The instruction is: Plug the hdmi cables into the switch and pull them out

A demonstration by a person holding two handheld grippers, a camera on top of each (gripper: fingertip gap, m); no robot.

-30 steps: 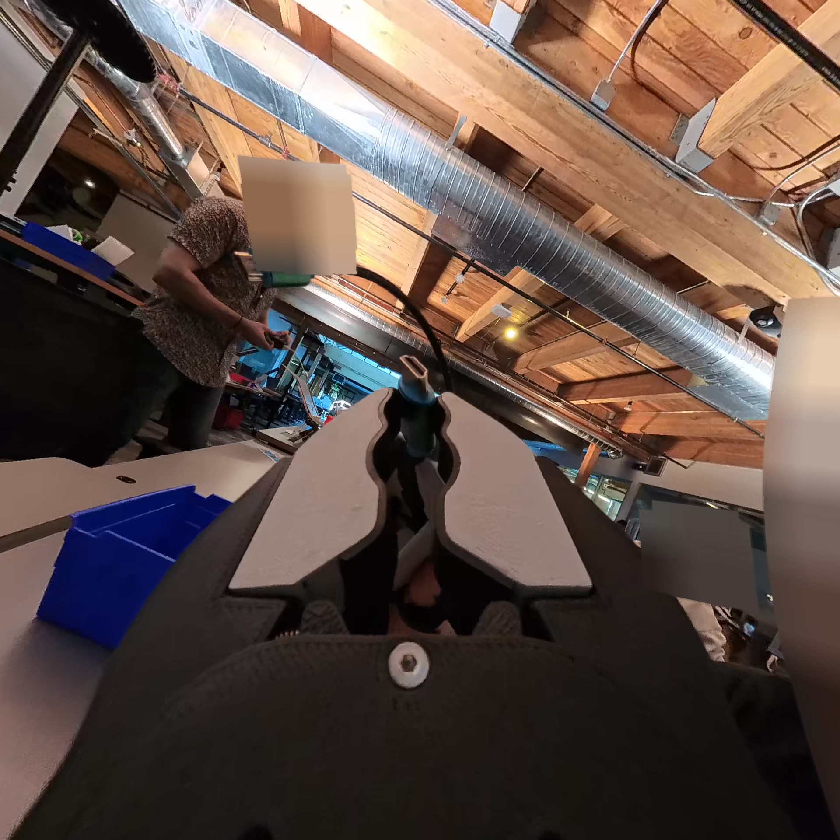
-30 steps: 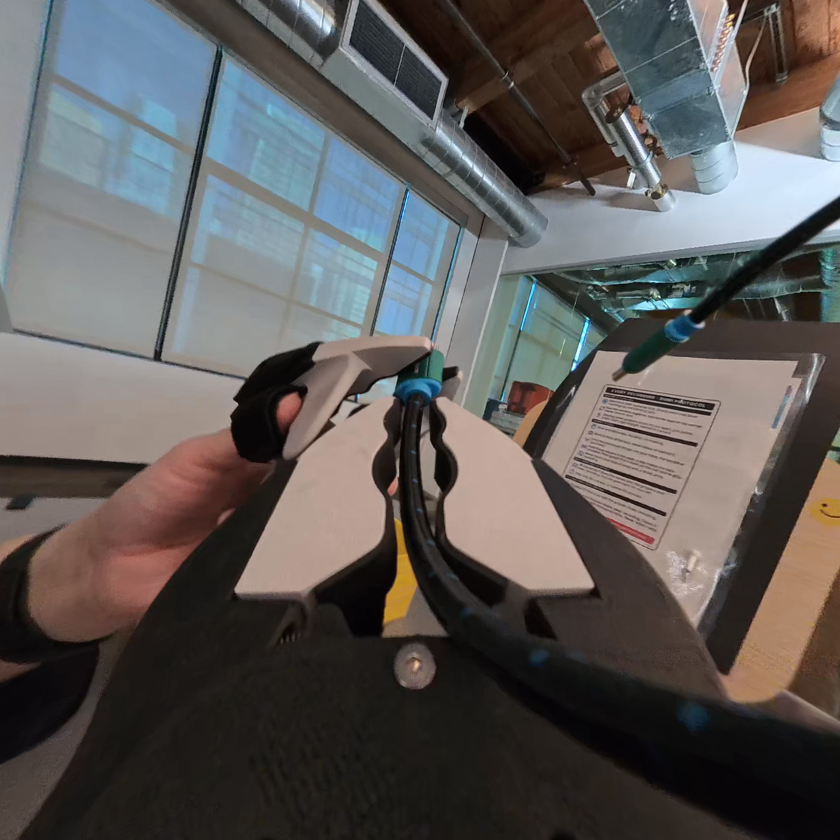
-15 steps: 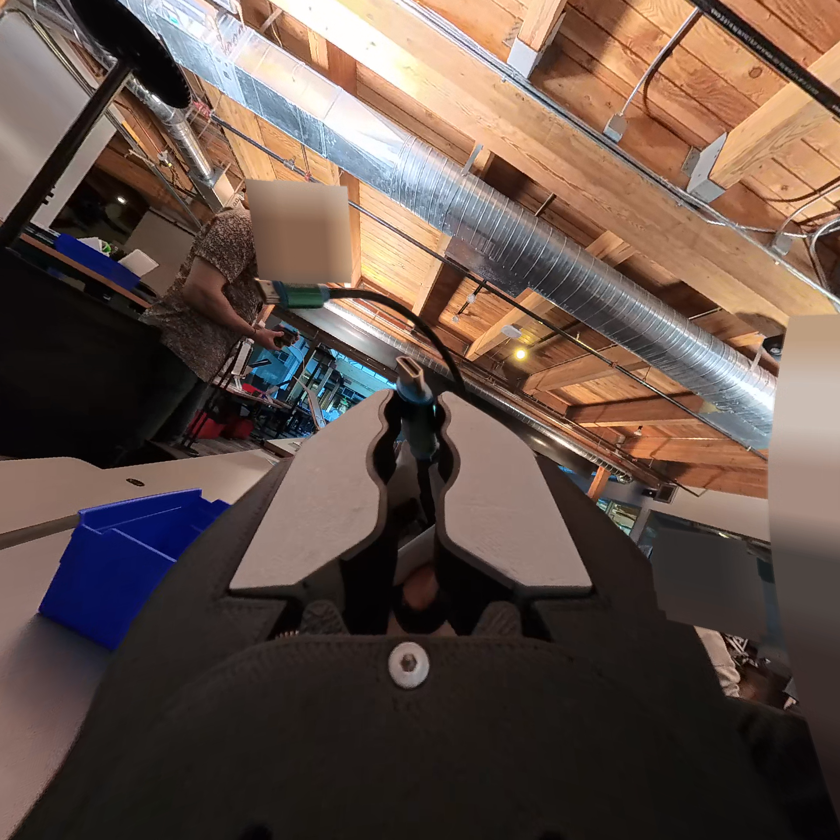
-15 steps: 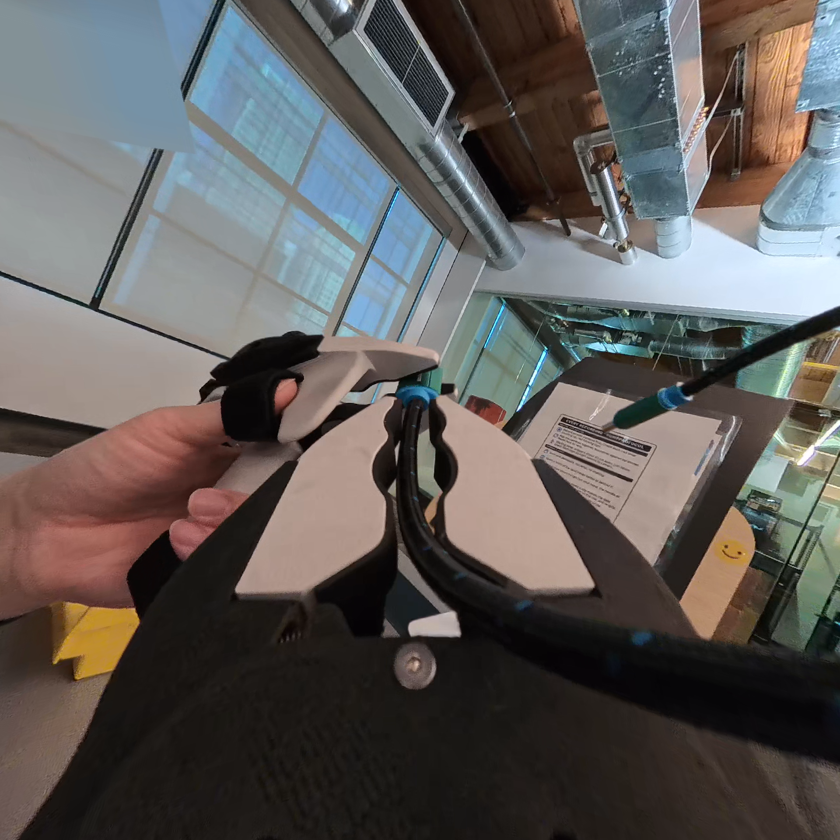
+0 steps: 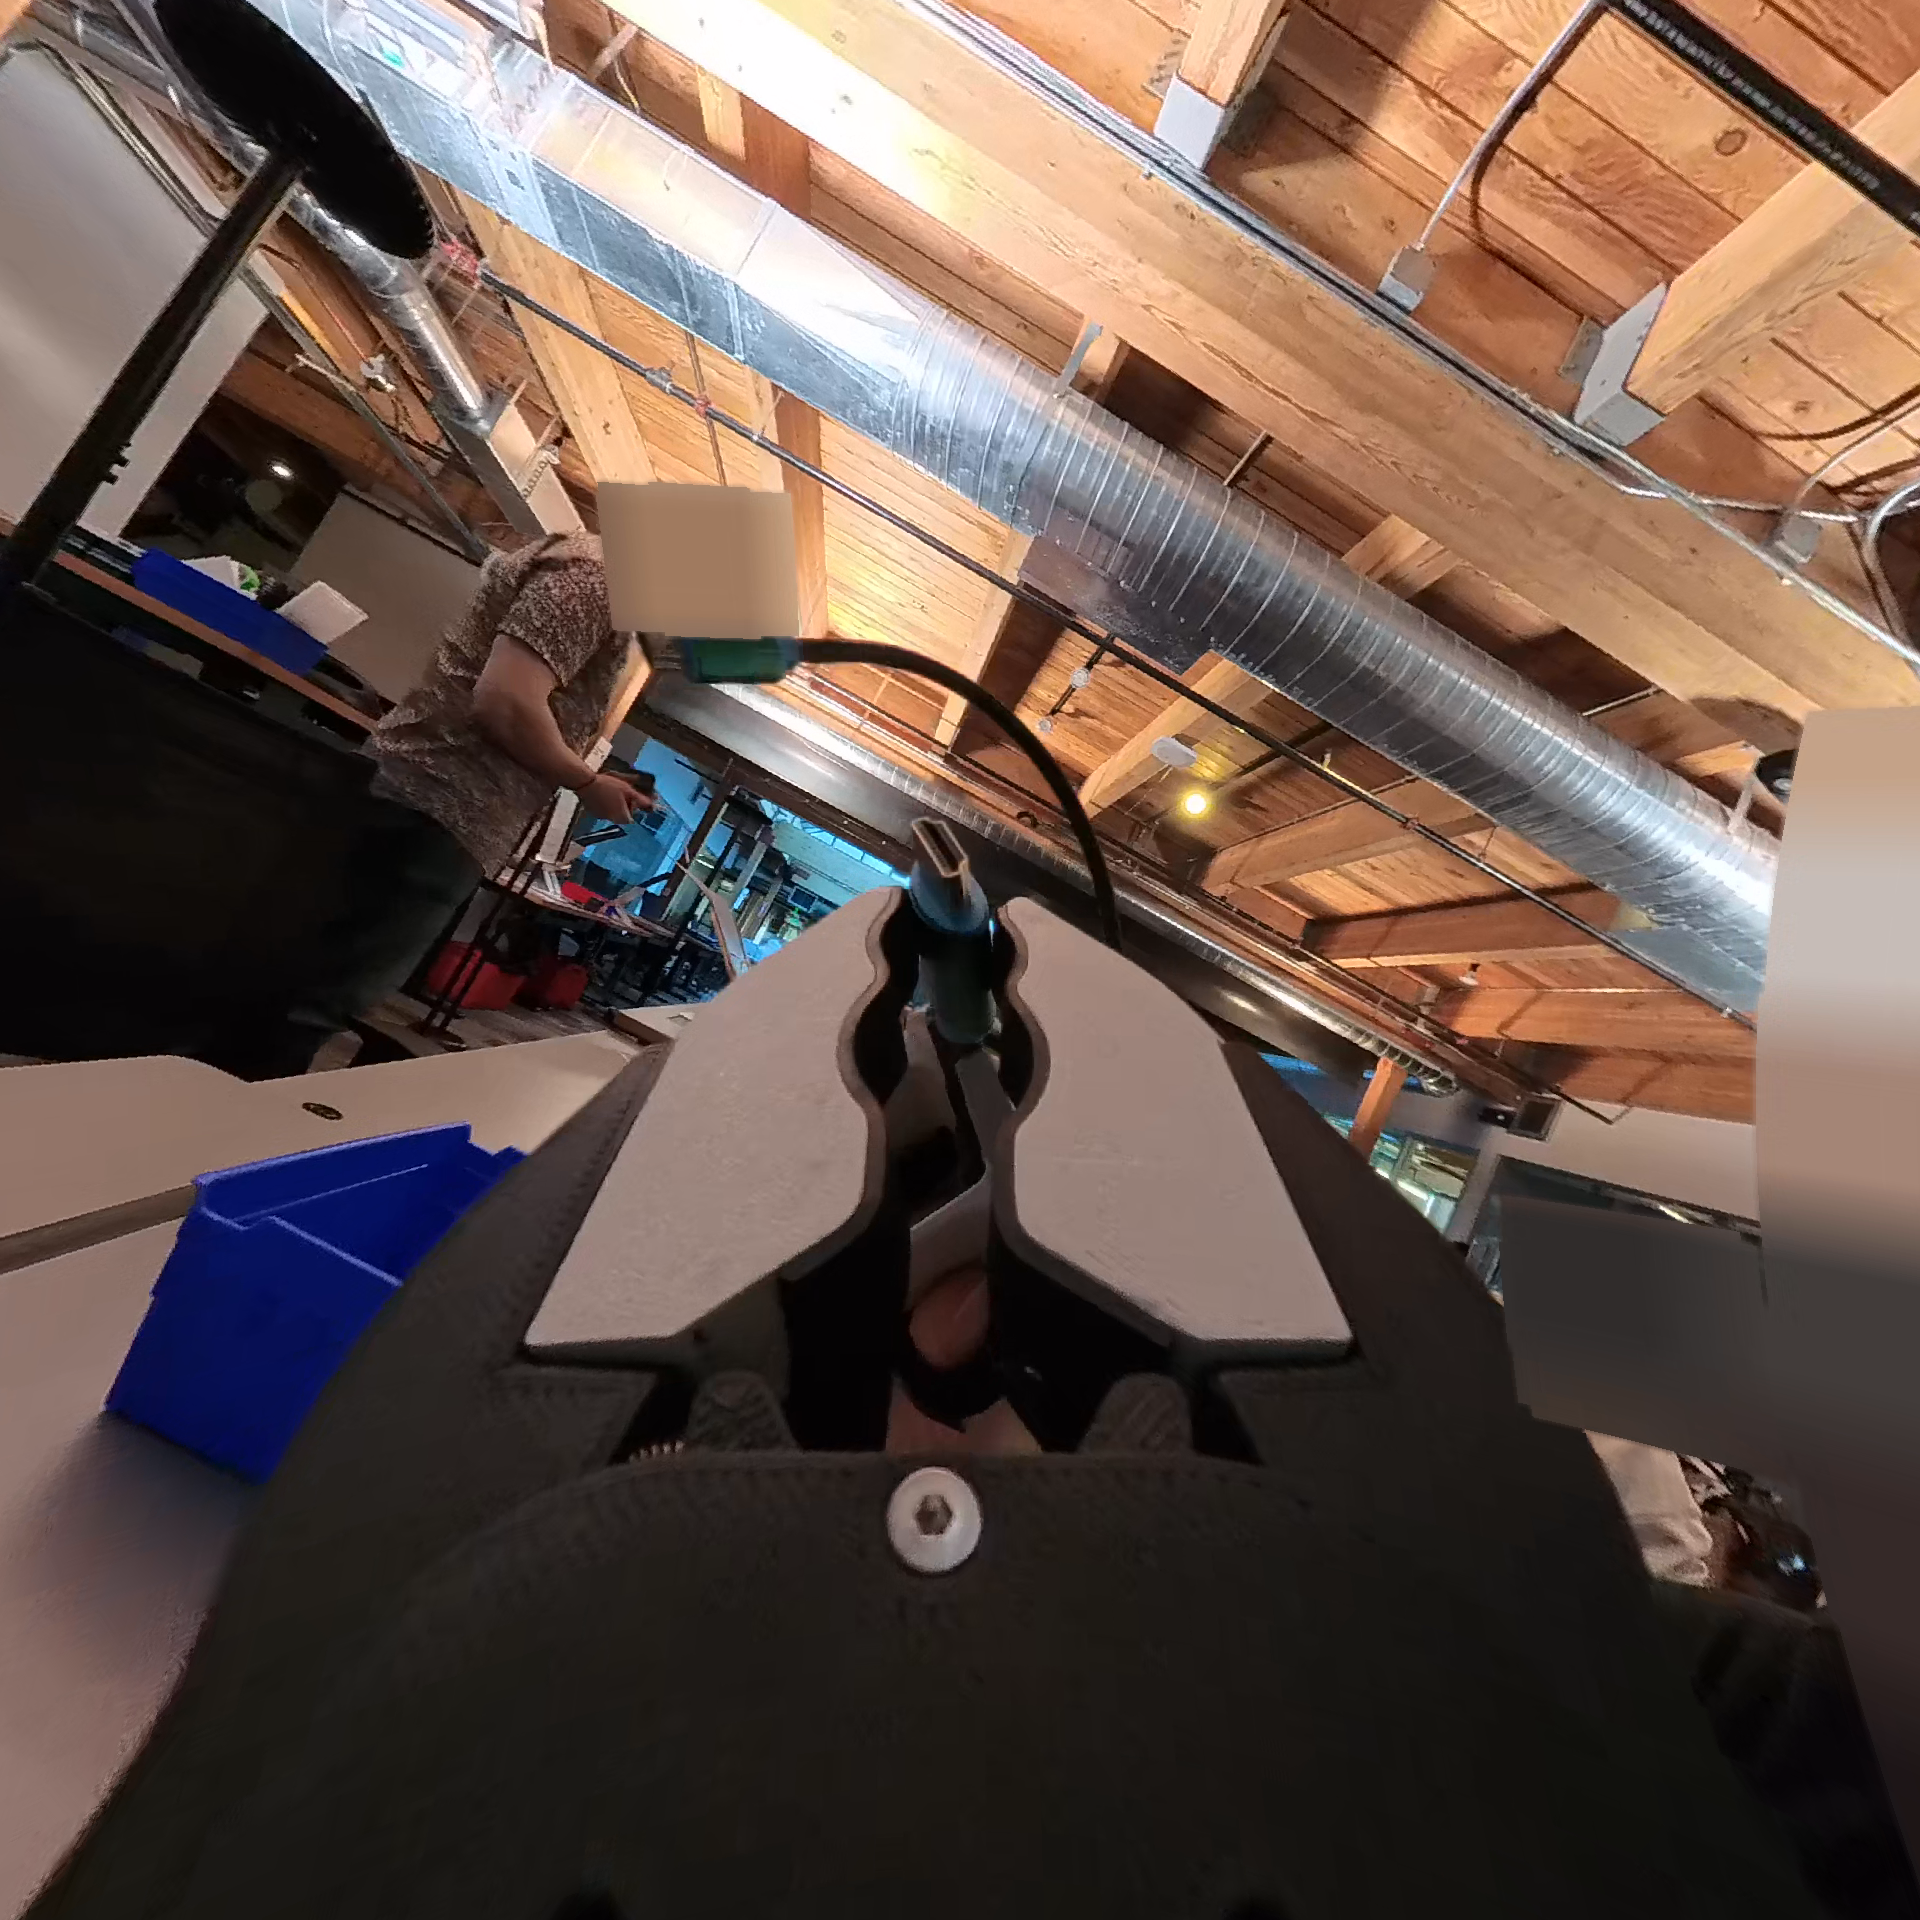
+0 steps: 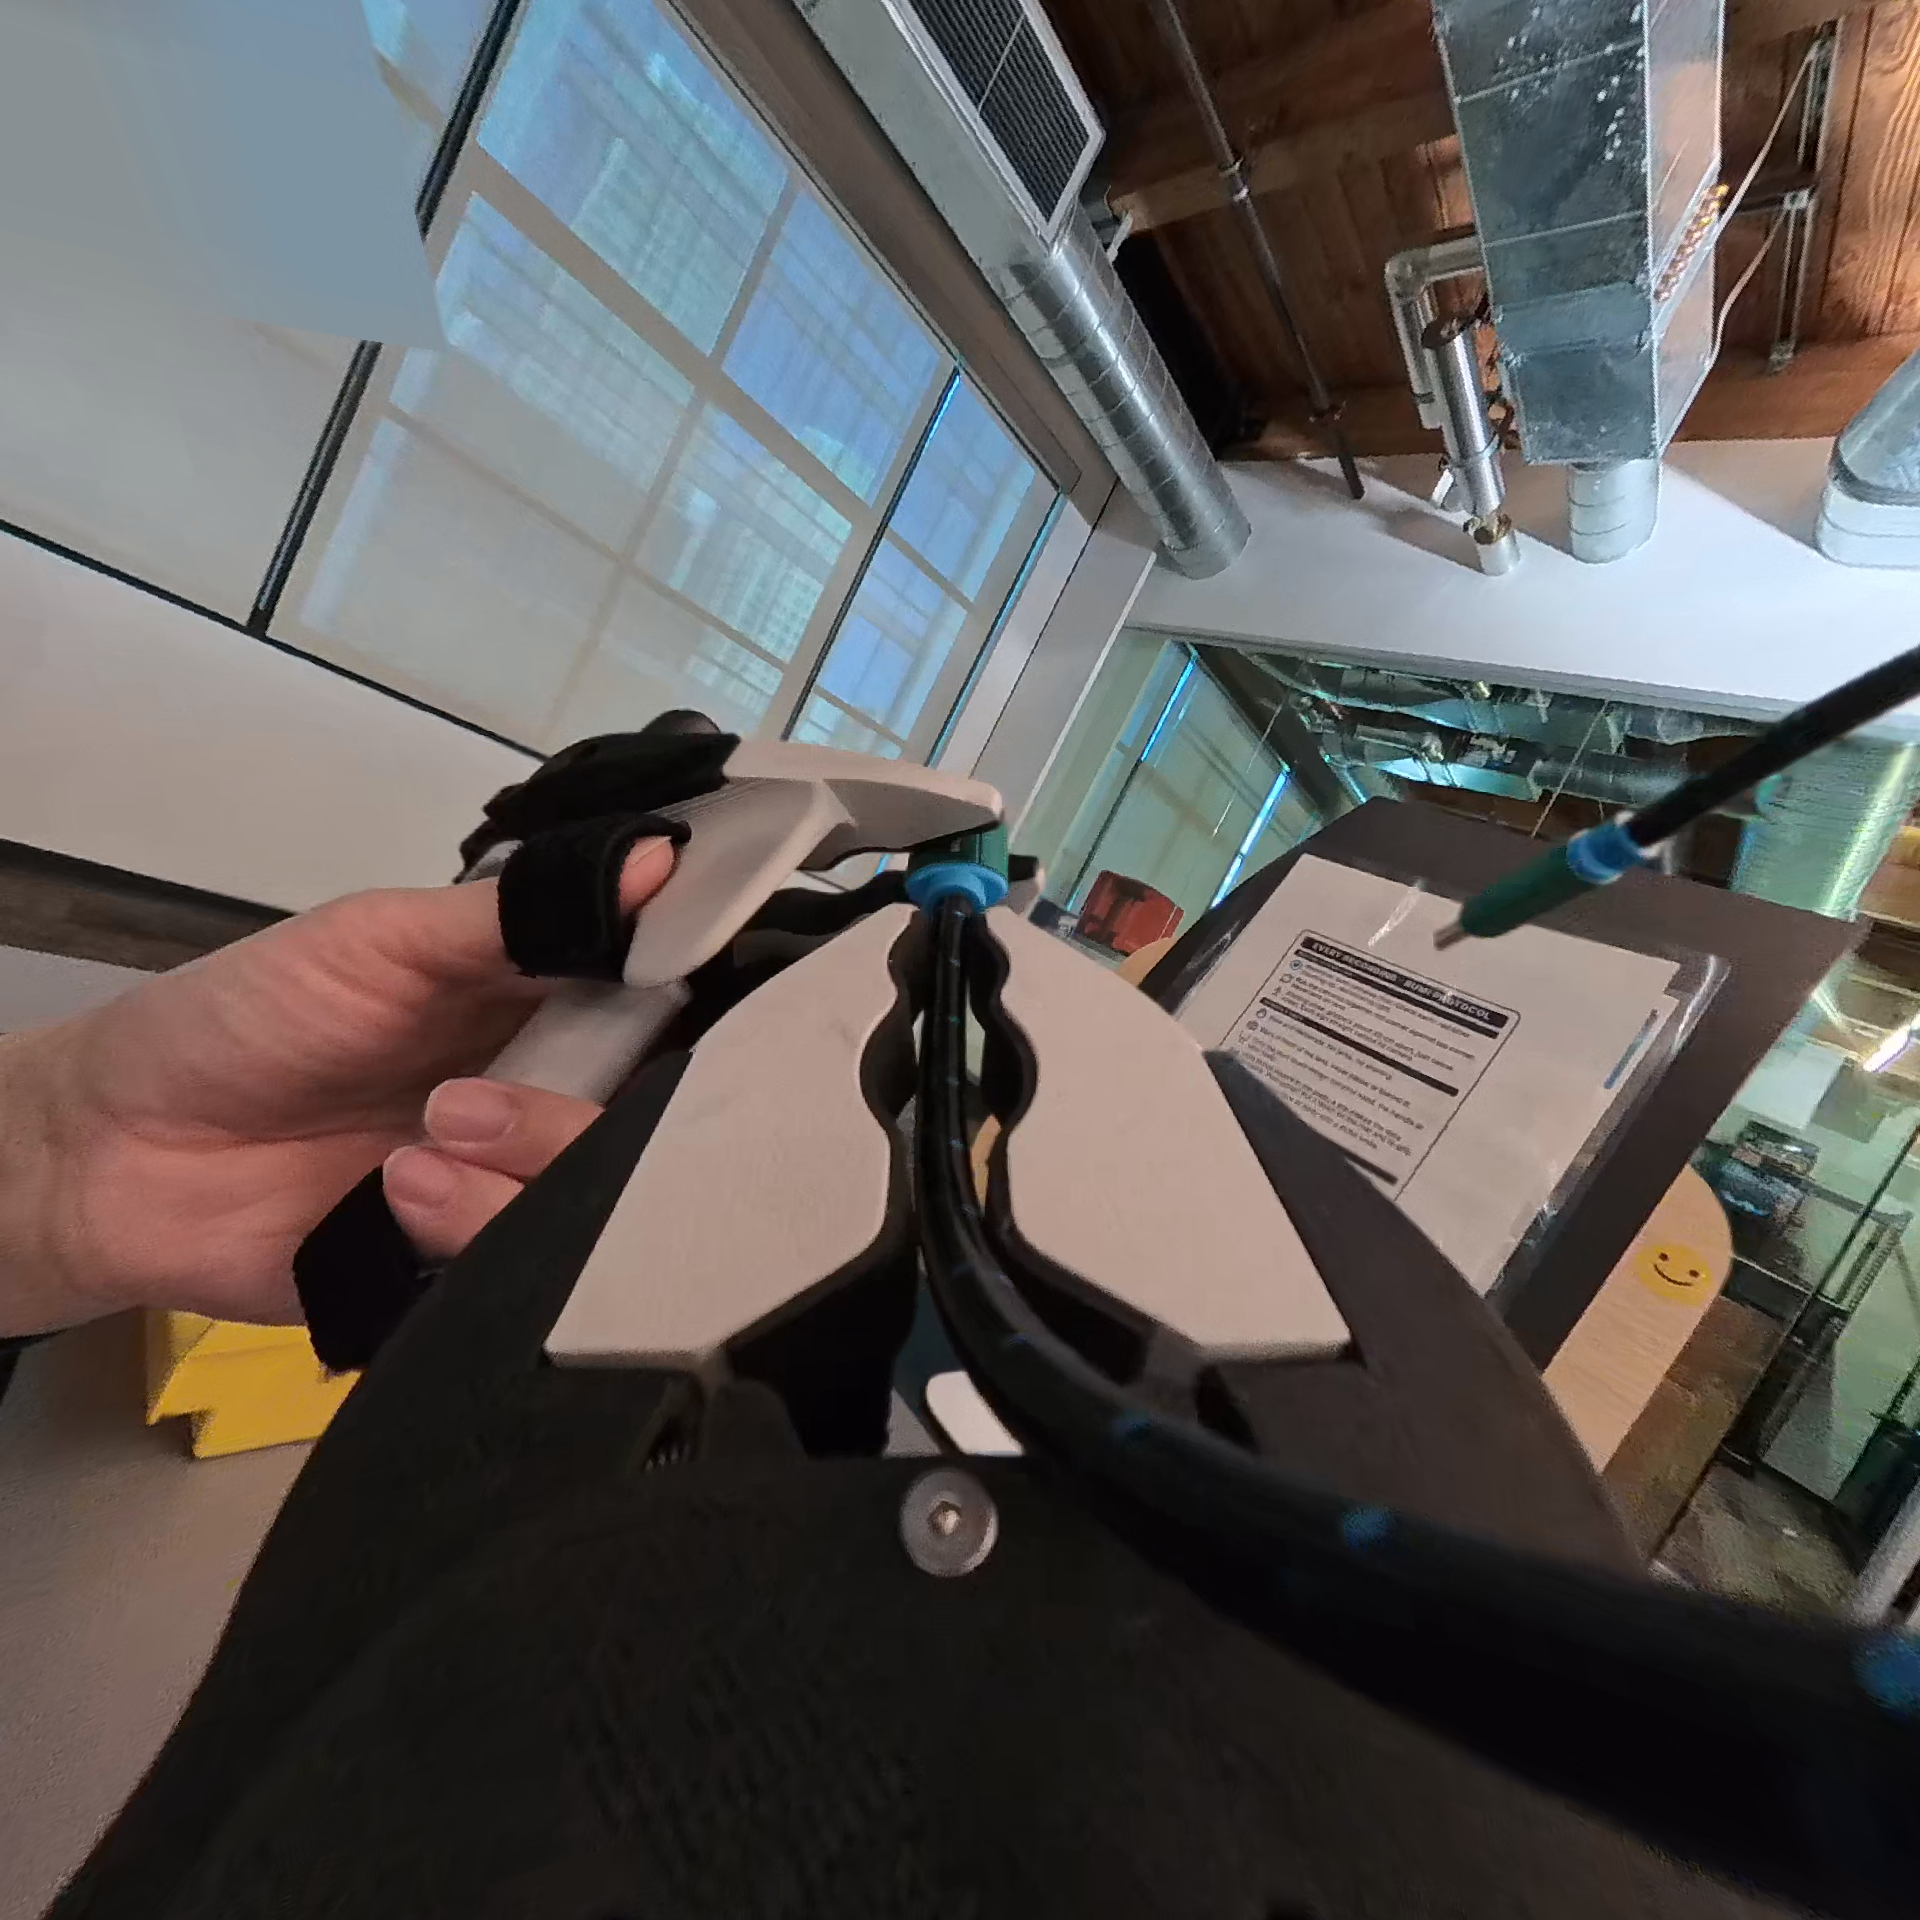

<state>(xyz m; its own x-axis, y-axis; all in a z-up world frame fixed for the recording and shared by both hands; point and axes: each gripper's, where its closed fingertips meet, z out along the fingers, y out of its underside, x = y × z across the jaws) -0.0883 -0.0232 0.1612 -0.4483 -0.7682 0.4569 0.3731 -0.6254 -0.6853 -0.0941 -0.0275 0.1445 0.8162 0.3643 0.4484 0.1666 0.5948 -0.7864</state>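
Observation:
My left gripper (image 5: 948, 930) is shut on a green HDMI plug (image 5: 954, 987), whose metal tip points up and away. My right gripper (image 6: 948, 935) is shut on the black HDMI cable (image 6: 951, 1143) just behind the plug's blue collar (image 6: 945, 885). In the right wrist view the hand-held left gripper (image 6: 977, 831) clamps that same plug from the left. A second green plug hangs free in the air on a black cable; it shows in the left wrist view (image 5: 727, 660) and the right wrist view (image 6: 1517, 904). The switch is in neither view.
A blue bin (image 5: 281, 1278) sits on the grey table (image 5: 62, 1455) at the left. A person (image 5: 499, 717) stands at a far bench. A yellow block (image 6: 229, 1382) lies under the hand. A black board with a laminated sheet (image 6: 1455, 1039) stands at the right. Both grippers' tips are close together, under 4 cm apart.
Both grippers have kept their grip and tilted a little upward. The free plug has drifted slightly to the right in the left wrist view.

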